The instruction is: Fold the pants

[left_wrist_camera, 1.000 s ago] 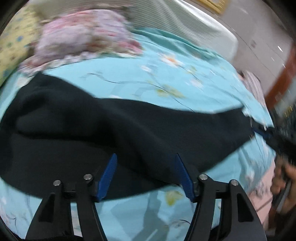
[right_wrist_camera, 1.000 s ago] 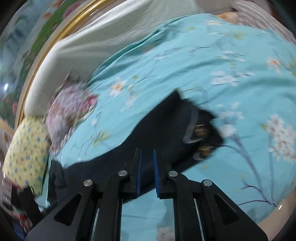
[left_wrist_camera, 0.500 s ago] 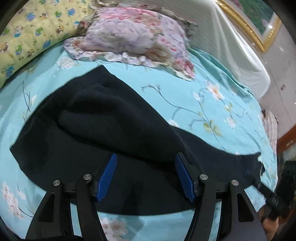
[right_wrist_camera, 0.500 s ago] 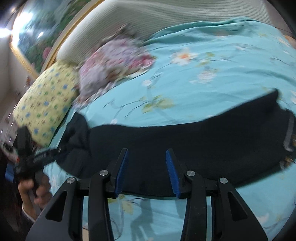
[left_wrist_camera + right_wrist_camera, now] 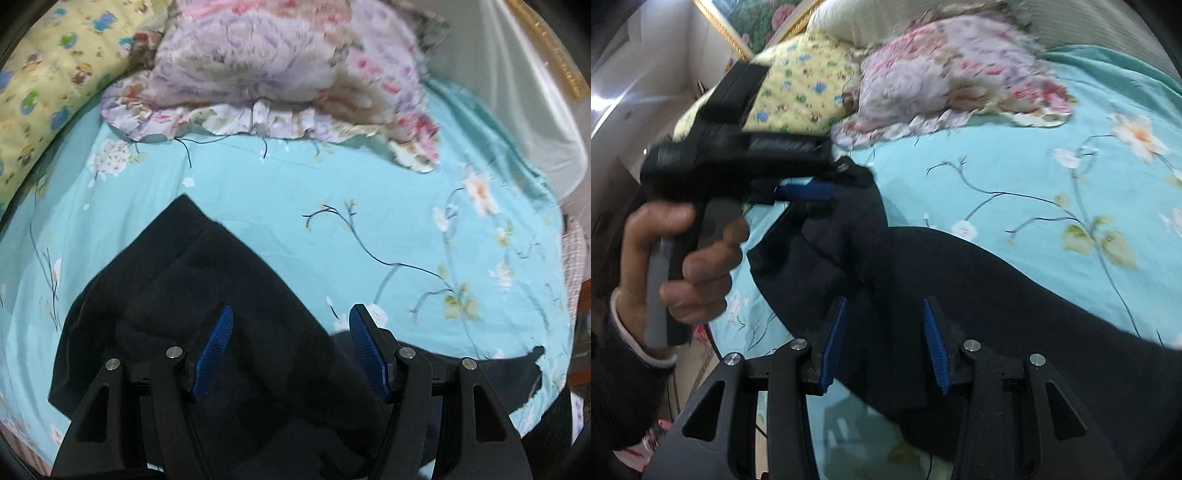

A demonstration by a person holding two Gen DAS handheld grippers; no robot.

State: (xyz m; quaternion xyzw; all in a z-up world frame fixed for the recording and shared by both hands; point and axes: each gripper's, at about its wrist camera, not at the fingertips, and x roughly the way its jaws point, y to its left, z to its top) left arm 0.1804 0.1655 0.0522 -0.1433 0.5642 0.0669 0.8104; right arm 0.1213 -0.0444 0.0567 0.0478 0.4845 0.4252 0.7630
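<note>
1. The dark navy soft-fabric pants [image 5: 236,295] lie spread across the turquoise floral bedsheet [image 5: 332,192], below the frilled pink floral pillow [image 5: 288,74], presumably laid flat for folding.
2. The left gripper [image 5: 291,343] hovers low over the cloth, blue pads wide apart, gripping nothing.
3. The right gripper [image 5: 886,336] likewise gapes empty above the pants.
4. The person's left hand [image 5: 676,258] grasps its handle upright, fingers wrapped around.

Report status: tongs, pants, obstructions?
Both tongs open, left, right, over dark pants. Pants spread on bedsheet, unfolded. Floral pillow beyond, clear.
</note>
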